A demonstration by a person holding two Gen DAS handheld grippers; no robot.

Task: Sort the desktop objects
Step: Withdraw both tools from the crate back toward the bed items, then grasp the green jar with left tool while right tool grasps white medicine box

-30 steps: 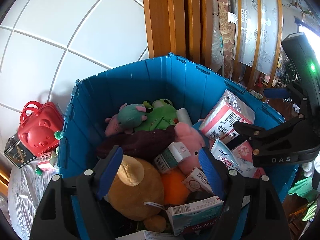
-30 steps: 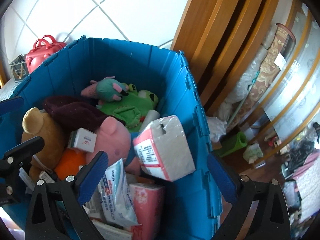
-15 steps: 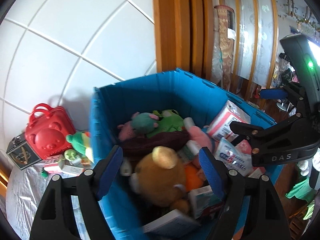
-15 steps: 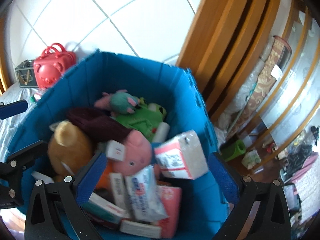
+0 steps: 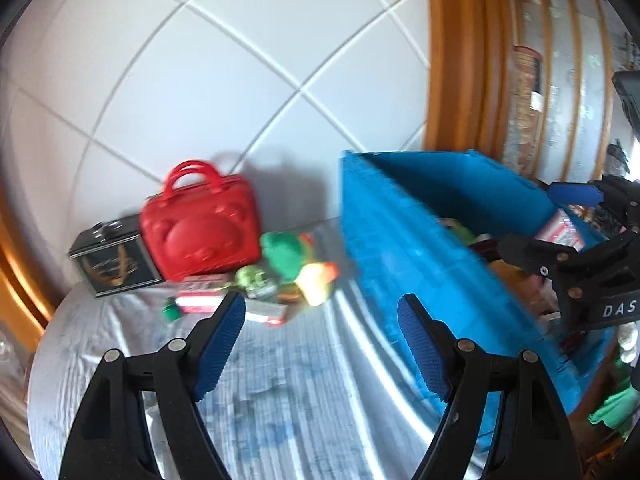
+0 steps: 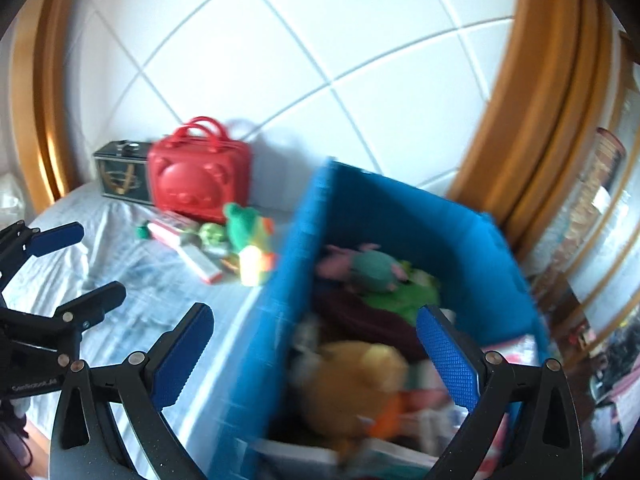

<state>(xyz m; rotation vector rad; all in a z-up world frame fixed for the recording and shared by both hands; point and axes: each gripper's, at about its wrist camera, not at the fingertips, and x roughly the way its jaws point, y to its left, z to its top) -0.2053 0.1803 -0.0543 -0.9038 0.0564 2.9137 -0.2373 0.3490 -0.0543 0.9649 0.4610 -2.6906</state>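
A blue crate [image 5: 404, 240] [image 6: 404, 216] stands on the right of the table, full of plush toys and boxes, among them a brown bear [image 6: 352, 380] and a green frog [image 6: 404, 296]. My left gripper [image 5: 322, 344] is open and empty above the cloth, left of the crate. My right gripper [image 6: 316, 356] is open and empty over the crate's near left wall. A green and yellow plush [image 5: 304, 260] [image 6: 250, 240] and small boxes [image 5: 200, 292] lie by the wall. Both views are blurred.
A red bear-faced case [image 5: 200, 224] [image 6: 198, 176] and a dark tin box [image 5: 110, 260] [image 6: 122, 170] stand at the back by the tiled wall. A pale wrinkled cloth [image 5: 280, 400] covers the table. A wooden door frame [image 5: 452, 60] rises behind the crate.
Both grippers have swung left and back from over the crate. The table, the red case and the loose toys have come into view. Both jaws stay open.
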